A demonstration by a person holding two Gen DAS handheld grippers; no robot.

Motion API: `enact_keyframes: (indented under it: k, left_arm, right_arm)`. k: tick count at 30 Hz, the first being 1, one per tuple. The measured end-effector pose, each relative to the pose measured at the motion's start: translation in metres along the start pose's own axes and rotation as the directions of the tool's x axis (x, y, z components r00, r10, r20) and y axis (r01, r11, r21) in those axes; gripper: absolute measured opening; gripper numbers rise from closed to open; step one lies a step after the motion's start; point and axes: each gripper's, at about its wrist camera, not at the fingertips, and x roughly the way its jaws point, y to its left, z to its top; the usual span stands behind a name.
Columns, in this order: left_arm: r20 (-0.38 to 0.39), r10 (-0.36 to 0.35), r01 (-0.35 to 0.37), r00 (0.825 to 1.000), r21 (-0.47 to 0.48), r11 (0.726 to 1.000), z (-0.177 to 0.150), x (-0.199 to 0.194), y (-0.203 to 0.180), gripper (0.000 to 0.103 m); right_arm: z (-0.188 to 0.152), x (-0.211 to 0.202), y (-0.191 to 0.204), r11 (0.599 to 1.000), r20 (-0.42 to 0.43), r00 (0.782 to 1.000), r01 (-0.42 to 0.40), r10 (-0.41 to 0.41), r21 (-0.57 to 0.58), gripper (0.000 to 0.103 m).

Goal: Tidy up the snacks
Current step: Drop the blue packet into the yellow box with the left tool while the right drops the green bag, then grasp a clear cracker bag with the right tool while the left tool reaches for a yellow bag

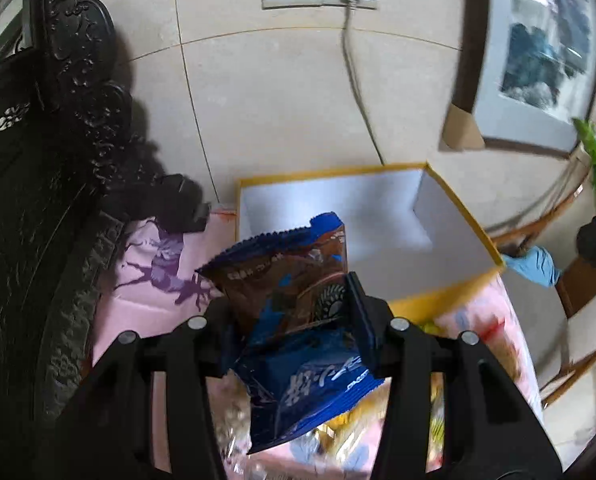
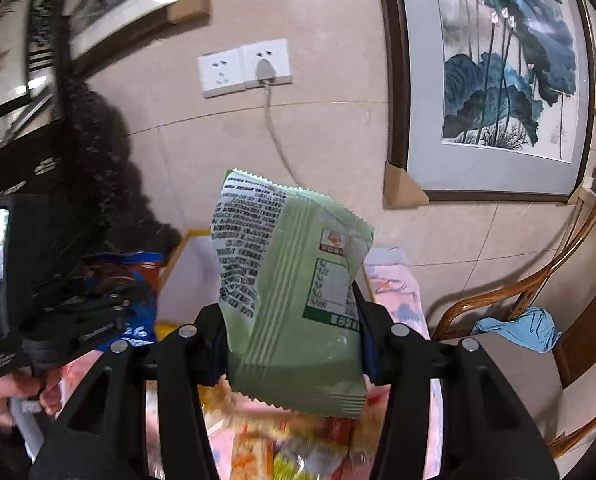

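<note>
Left gripper: its jaws are pinching the blue-and-brown snack packet across its middle, one pad pressing on each side.
Blue-and-brown snack packet: it is hanging between the jaws, serrated top edge pointing away, lower end drooping over the pink bench cover; it is sitting just in front of the yellow-rimmed white box.
Right gripper: its jaws are clamping the pale green snack packet at its lower half.
Pale green snack packet: it is standing up between the jaws, printed back facing the camera, above a blurred heap of snacks.
Person's hand: it is gripping the left tool's handle.
</note>
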Motion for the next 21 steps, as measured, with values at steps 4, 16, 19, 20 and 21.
enact_keyframes:
  k: [4,16,19,20,21]
  left_arm:
    - [-0.013,0.011,-0.011,1.000,0.011,1.000,0.030,0.026,-0.002,0.047]
    - [-0.020,0.065,-0.067,0.998,-0.098,0.993,0.043,0.086,0.018,0.101]
    - [-0.007,0.079,-0.079,0.997,-0.139,0.987,0.044,0.081,0.024,0.101]
    - [-0.019,0.062,-0.064,0.998,-0.141,0.988,0.043,0.079,0.026,0.101]
    - [-0.022,0.055,-0.057,0.998,-0.150,0.987,0.041,0.076,0.028,0.101]
  right_arm:
    - [0.019,0.055,-0.003,0.999,-0.079,0.997,0.027,-0.025,0.017,0.051]
    - [0.028,0.143,-0.007,0.994,-0.182,0.981,0.084,-0.070,0.070,0.102]
    - [0.025,0.133,0.000,0.996,-0.155,0.984,0.085,-0.085,-0.005,0.102]
    - [0.023,0.127,0.001,0.996,-0.154,0.984,0.085,-0.087,-0.021,0.102]
    - [0.020,0.119,0.000,0.997,-0.148,0.986,0.068,-0.071,-0.026,0.102]
